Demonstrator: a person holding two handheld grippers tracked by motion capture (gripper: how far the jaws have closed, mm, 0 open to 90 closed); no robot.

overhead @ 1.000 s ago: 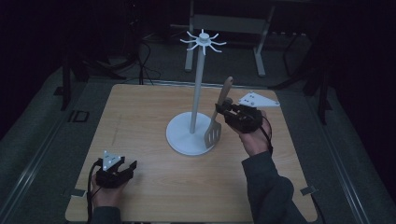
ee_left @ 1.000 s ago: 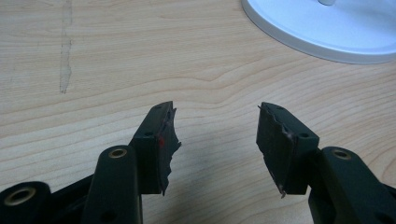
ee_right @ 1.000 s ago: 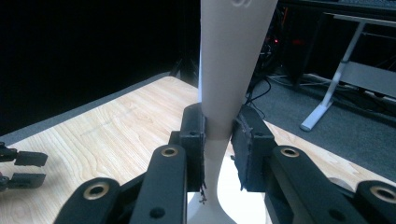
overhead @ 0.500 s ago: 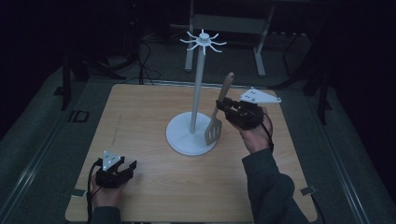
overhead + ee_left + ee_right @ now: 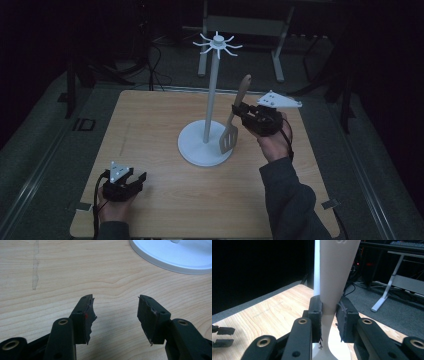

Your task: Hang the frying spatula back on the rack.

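A beige slotted spatula [image 5: 229, 139] hangs nearly upright, blade down, just right of the white hook stand [image 5: 213, 100]. My right gripper [image 5: 239, 112] is shut on its handle, about halfway up. In the right gripper view the pads clamp the pale handle [image 5: 334, 272], my right gripper [image 5: 329, 312] facing the stand's pole [image 5: 317, 265] just behind it. The blade hovers over the edge of the stand's round base [image 5: 197, 150]. My left gripper [image 5: 135, 180] rests on the table at the front left, open; nothing lies between its fingers in its own view [image 5: 115, 312].
The wooden table [image 5: 150, 120] has bare room left of the stand. The ring of hooks [image 5: 218, 44] tops the pole. The base's rim [image 5: 172, 262] lies ahead of the left gripper. Dark floor, cables and a metal frame [image 5: 245, 25] lie beyond the table.
My right hand has lifted the spatula slightly and shifted a touch to the right. The left hand has kept still.
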